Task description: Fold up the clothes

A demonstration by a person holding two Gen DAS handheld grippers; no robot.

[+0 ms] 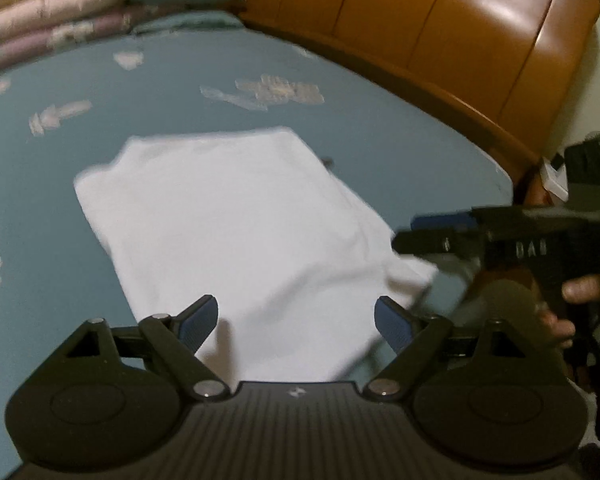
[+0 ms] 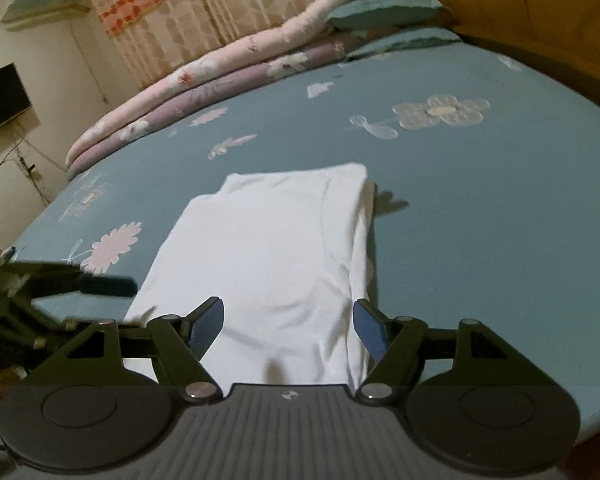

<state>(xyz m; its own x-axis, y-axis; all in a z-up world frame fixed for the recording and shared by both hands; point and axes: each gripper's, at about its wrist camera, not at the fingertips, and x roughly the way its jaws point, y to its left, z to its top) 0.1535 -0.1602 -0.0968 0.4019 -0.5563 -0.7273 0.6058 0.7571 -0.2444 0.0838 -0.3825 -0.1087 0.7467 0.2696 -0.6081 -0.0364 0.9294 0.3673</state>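
Note:
A white garment (image 1: 236, 232) lies folded into a long rectangle on the teal bed sheet (image 1: 60, 184). My left gripper (image 1: 296, 326) hangs open over its near end, nothing between the blue pads. In the right wrist view the same white garment (image 2: 276, 256) stretches away from me, a doubled fold along its right edge. My right gripper (image 2: 288, 326) is open above the near end, pads apart and free of cloth. The right gripper (image 1: 428, 236) also shows at the right of the left wrist view, held by a hand (image 1: 580, 292).
A wooden headboard (image 1: 440, 28) runs along the bed's far side. Folded pink and purple quilts (image 2: 204, 84) and a teal pillow (image 2: 384, 10) lie by the curtain (image 2: 204, 12). A dark screen (image 2: 0, 100) hangs on the left wall. The left gripper (image 2: 80, 284) is at the left.

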